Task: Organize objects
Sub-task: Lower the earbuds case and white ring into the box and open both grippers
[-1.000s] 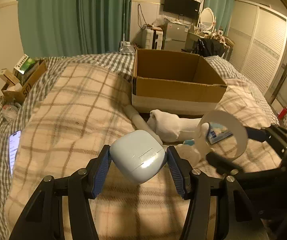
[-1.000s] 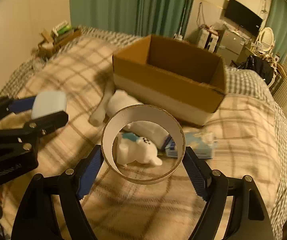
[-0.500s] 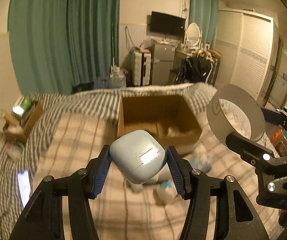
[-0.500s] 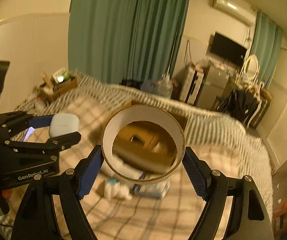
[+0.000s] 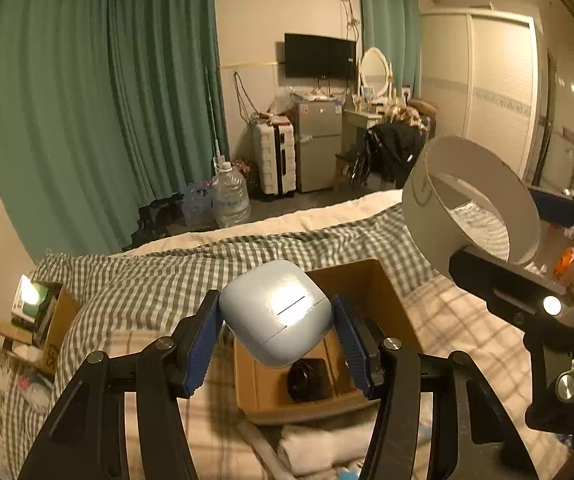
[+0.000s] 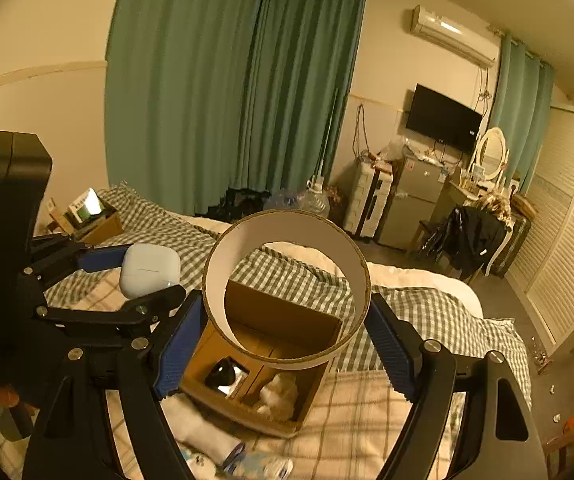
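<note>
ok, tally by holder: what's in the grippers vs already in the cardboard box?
Held in grippers: 2 (pale blue earbud case in left gripper, white cardboard ring in right gripper)
Inside open brown cardboard box: 2 (round black object, pale fluffy item)
Total: 4
</note>
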Available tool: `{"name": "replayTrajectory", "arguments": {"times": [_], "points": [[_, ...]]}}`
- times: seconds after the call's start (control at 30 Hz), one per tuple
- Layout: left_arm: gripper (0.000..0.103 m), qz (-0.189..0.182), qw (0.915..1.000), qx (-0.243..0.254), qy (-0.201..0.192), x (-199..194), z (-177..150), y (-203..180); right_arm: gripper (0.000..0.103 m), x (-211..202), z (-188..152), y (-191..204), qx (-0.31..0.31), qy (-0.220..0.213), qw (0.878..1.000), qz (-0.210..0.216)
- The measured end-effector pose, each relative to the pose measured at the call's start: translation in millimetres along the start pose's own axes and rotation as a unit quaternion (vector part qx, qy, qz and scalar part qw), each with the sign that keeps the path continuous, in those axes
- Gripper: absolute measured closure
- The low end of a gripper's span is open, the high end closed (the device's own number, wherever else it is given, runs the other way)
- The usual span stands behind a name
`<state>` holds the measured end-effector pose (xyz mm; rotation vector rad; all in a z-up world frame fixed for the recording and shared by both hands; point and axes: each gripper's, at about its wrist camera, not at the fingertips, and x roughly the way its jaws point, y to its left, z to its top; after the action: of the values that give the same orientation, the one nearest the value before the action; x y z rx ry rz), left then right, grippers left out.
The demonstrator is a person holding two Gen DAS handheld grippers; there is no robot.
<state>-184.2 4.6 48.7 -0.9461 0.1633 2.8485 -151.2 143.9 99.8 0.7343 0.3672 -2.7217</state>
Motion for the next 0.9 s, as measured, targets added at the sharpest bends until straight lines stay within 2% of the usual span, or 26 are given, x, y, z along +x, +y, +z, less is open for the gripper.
{"name": "replayTrajectory", "arguments": {"times": [0.17,0.33,0.47,0.67,0.77,0.8,0.83,0.9], "points": [[0.046,-0.01,0.9994,-0.005,0.033,51.5,-7.6,1.1,0.024,59.3,-4.2,-7.6,0.006,0.033,0.999,0.006],[0.046,-0.01,0.9973,0.001,0.073,104.2,-26.6,-0.5,0.024,121.8,-30.1,-14.3,0.017,0.078,0.997,0.02],[0.046,-0.011,0.9951,0.002,0.099,134.4,-40.5,-1.0,0.024,153.5,-54.1,-19.8,0.024,0.103,0.994,0.027],[0.045,-0.013,0.9935,-0.004,0.113,157.6,-54.6,0.5,0.024,175.4,-74.9,-31.3,0.036,0.112,0.992,0.036],[0.043,-0.019,0.9944,0.003,0.104,160.3,-59.6,-3.0,0.023,178.3,-77.2,-32.1,0.043,0.111,0.991,0.055],[0.036,-0.019,0.9948,0.007,0.1,159.3,-59.9,-4.3,0.018,176.7,-77.1,-33.7,0.05,0.111,0.991,0.056],[0.021,-0.011,0.9954,0.015,0.094,156.2,-58.3,-7.6,0.013,175.0,-75.5,-34.4,0.053,0.109,0.991,0.056],[0.011,0.004,0.9965,0.018,0.081,149.2,-52.3,-8.2,0.013,162.7,-70.8,-36.8,0.058,0.095,0.993,0.047]]}}
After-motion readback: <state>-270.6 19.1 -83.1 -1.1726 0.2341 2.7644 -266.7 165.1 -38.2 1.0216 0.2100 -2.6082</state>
